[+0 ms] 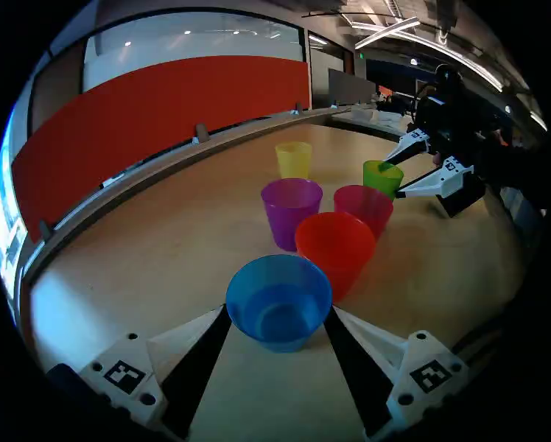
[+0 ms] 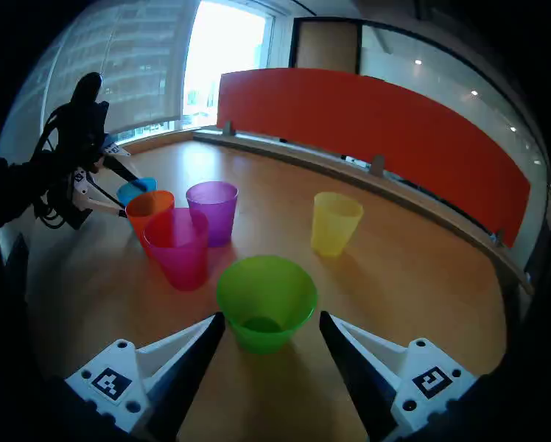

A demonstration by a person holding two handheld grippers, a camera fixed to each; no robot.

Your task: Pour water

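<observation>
Blue cup (image 1: 278, 302), light slick plastic touching the orange cup (image 1: 336, 247), sits mid-wall between the left gripper (image 1: 275, 309) fingers; clamped or not, can't tell.

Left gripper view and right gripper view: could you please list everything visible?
Blue translucent plastic cup: one, blue, between left tongs.
Orange plastic cup: one, orange, beside blue cup.
Purple plastic cup: one, purple, mid-cluster.
Pink plastic cup: one, pink, beside purple.
Green plastic cup: one, green, between right tongs.
Yellow plastic cup: one, yellow, standing apart.
Wooden table: one, light brown, under everything.
Red partition panel: one, red, along table edge.
Left tongs: one, white-black, flanking blue cup.
Right tongs: one, white-black, open around green cup.
</observation>
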